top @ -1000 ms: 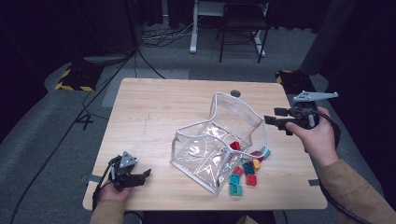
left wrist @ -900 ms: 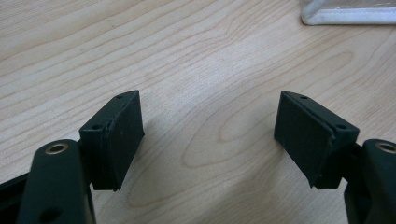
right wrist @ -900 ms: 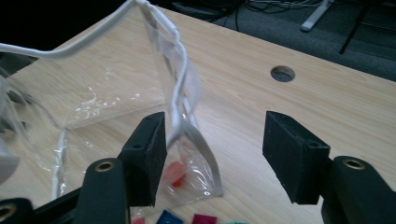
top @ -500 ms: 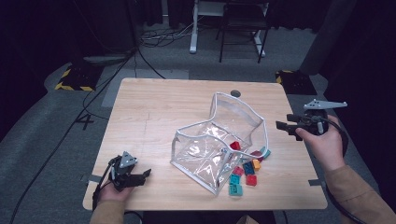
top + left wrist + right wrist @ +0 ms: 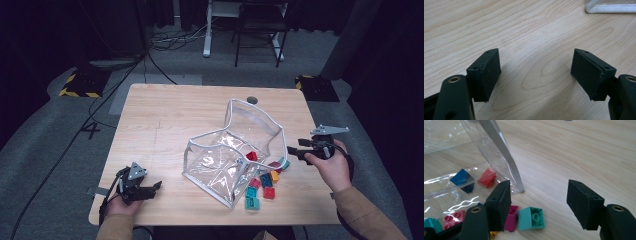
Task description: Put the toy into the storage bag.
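Blocks (image 5: 263, 185) lie spilled beside the clear bag (image 5: 232, 150).
Your right gripper (image 5: 539, 203), jaws just opening and empty, nears the teal block (image 5: 532, 218); left gripper (image 5: 536, 72) rests released.

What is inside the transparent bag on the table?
Inside the transparent bag, a red brick shows in the high view; the right gripper view adds a blue brick. Glare and folded plastic hide any others.
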Motion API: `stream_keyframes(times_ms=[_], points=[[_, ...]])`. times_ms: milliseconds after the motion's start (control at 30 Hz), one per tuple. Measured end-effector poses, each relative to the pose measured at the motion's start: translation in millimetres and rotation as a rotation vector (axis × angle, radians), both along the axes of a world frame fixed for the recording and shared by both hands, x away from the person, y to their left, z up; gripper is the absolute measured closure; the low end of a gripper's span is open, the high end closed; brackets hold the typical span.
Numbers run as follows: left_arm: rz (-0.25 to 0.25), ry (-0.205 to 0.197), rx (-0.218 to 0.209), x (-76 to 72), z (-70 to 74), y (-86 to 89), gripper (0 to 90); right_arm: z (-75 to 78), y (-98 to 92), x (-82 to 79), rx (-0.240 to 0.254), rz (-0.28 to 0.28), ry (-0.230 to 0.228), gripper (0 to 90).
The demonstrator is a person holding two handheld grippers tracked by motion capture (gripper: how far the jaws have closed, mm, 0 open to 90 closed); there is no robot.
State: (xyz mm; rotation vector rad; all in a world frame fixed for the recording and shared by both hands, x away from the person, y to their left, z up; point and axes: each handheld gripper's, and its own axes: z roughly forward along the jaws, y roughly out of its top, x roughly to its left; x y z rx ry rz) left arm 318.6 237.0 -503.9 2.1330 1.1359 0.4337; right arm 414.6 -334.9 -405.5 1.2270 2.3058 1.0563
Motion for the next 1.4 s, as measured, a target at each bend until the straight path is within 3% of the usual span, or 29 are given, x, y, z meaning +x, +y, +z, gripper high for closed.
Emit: stream_keyframes(times_ms=[267, 633, 1000, 1233, 1400], points=[[0.0, 0.0, 0.0, 0.0, 0.0, 0.0, 24.2, -33.5, -0.3, 2.0, -0.023, -0.002, 0.035, 37.5], [0.001, -0.001, 0.0, 0.0, -0.1, -0.1, 24.1, -66.5, 3.8, 4.4, -0.054, 0.007, 0.07, 37.6], [0.001, -0.001, 0.0, 0.0, -0.1, -0.1, 24.1, -76.2, -5.6, 12.6, -0.077, -0.035, 0.069, 38.2], [0.001, -0.001, 0.001, 0.0, 0.0, -0.1, 24.1, -79.4, -3.3, 11.1, -0.091, -0.014, 0.067, 38.9], [0.001, -0.001, 0.002, 0.0, 0.0, -0.1, 24.1, -82.3, -1.4, 9.6, -0.119, -0.003, 0.067, 46.3]])
